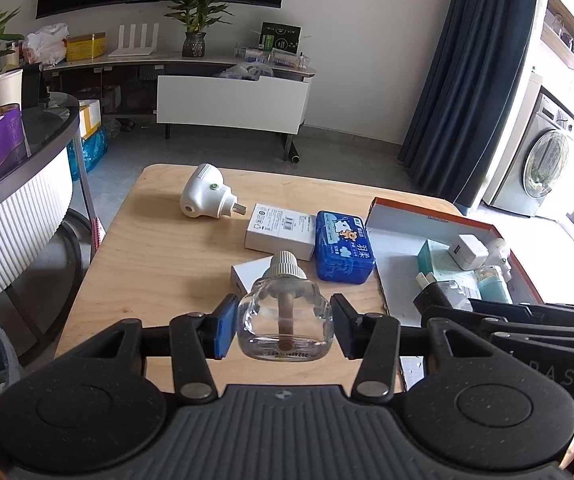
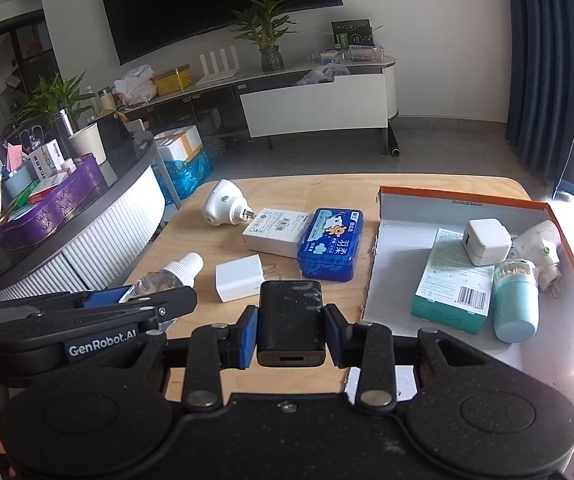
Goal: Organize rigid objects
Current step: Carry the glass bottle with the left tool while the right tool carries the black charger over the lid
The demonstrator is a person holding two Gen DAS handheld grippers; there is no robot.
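A clear glass bottle with a ribbed white cap and a wick down its middle sits between the blue pads of the left hand-held gripper, which pinches it by its sides, cap pointing away from the camera, above the near part of the wooden surface. In the right wrist view the same bottle shows at the left, its cap sticking out past the left tool's black fingers. The right hand-held gripper is pressed against the two sides of a black charger block, port end facing the camera, held over the surface's near edge.

Just beyond these, on the surface, lies a small white plug adapter with its prongs toward a blue plastic case printed with a cartoon. A flat white box lies touching the blue case's left side, and a white plug-in vaporizer rests on its side at the far left, prongs pointing at that box.

To the right sits an open orange-edged cardboard tray. Inside lie a teal-and-white carton, a white cube charger resting on the carton's far end, a teal toothpick holder on its side, and a second white vaporizer against the tray's right wall.
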